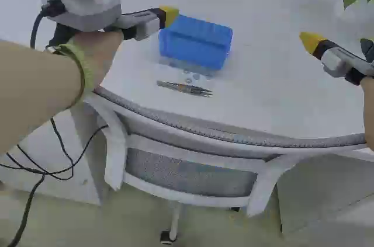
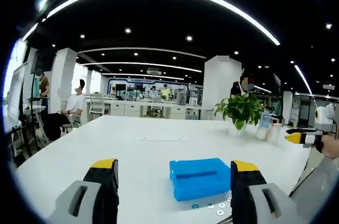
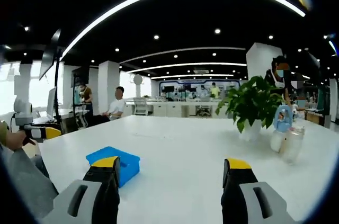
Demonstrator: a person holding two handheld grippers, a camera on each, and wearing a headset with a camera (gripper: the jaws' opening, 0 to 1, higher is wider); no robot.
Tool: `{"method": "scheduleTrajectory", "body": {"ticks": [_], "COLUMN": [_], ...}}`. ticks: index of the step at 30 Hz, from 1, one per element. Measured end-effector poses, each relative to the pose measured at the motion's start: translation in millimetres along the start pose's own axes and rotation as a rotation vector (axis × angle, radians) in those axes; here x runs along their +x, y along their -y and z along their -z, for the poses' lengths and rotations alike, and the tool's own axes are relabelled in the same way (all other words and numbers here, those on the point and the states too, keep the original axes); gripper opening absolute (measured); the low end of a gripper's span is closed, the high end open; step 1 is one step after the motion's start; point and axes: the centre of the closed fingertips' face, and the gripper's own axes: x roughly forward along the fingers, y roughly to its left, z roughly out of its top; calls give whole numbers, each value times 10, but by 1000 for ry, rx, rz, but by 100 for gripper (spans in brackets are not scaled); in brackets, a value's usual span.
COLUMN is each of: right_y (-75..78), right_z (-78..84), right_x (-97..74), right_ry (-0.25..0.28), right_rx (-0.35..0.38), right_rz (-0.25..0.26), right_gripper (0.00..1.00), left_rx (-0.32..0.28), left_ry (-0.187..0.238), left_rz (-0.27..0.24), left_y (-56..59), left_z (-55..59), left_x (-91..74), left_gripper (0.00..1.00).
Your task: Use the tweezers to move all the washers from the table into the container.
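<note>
In the head view, bare white desk (image 1: 274, 83) lies open across the centre right, between the blue container (image 1: 196, 42) and the right tongs (image 1: 310, 41). The container stands at upper centre, just beside the left tongs (image 1: 168, 14), and blocks the way past it. Tweezers (image 1: 184, 87) and small washers (image 1: 196, 76) lie just below it. A chair back (image 1: 193, 136) curves across the lower frame before the desk's near edge. In the right gripper view, a potted plant (image 3: 253, 105) and bottles (image 3: 286, 139) stand at right; the desk's middle is bare.
</note>
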Motion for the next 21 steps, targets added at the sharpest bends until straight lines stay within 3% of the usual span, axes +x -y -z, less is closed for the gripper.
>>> {"method": "scheduleTrajectory", "body": {"ticks": [2, 4, 8, 11, 21], "right_y": [-6, 10, -3, -14, 93], "right_z": [-45, -82, -68, -112, -94], "right_x": [-12, -16, 3, -5, -16], "right_ry": [25, 50, 46, 71, 73], "right_rx": [21, 36, 60, 62, 92], "right_rz": [-7, -8, -26, -38, 4], "right_gripper": [81, 81, 83, 83, 84], "left_rx": [-9, 18, 38, 27, 14], "left_ry": [22, 29, 22, 41, 56], "left_rz": [3, -6, -35, -49, -47], "left_y": [5, 4, -53, -90, -99], "left_z": [-28, -46, -43, -76, -97], "left_x": [-17, -19, -5, -26, -18], "left_gripper": [93, 96, 96, 96, 96]}}
